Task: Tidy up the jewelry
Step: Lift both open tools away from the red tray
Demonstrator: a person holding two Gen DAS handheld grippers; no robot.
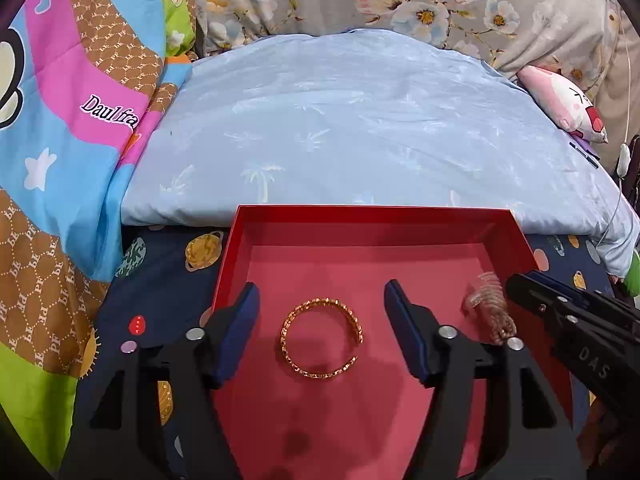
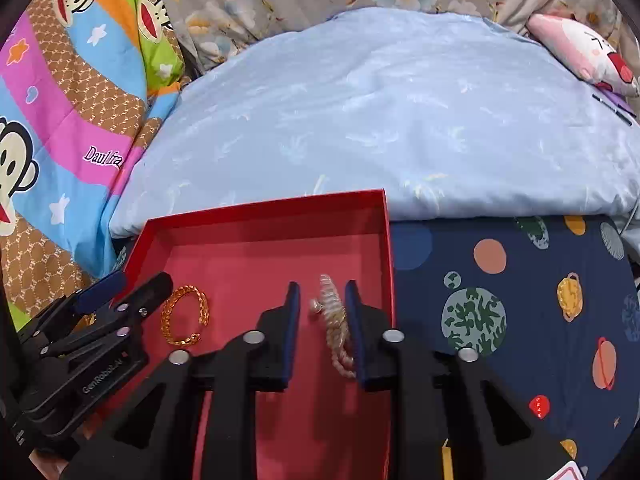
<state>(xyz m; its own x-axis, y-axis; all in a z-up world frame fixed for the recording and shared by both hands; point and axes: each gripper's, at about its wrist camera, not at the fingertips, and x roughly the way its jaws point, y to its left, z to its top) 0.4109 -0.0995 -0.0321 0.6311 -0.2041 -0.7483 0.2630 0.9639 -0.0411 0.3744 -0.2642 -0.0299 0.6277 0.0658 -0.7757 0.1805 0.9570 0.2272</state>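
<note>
Two pieces lie in the red box (image 1: pixel 505 240): a gold twisted open bangle (image 1: pixel 322 338) and a pale pearl bracelet (image 2: pixel 335 326). Left gripper (image 1: pixel 322 320) gapes wide around the bangle; right gripper (image 2: pixel 322 322) brackets the pearls, grip unclear.

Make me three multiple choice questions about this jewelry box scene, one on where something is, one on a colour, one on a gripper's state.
1. Where is the gold bangle?
A. on the blue sheet
B. in the box
C. on the pillow

2. What colour is the box?
A. red
B. green
C. white

3. How is the left gripper?
A. shut on the bangle
B. out of view
C. open

Answers:
1. B, the bangle lies on the box floor.
2. A, walls and floor are red.
3. C, its fingers stand apart on either side of the bangle, not touching it.
</note>
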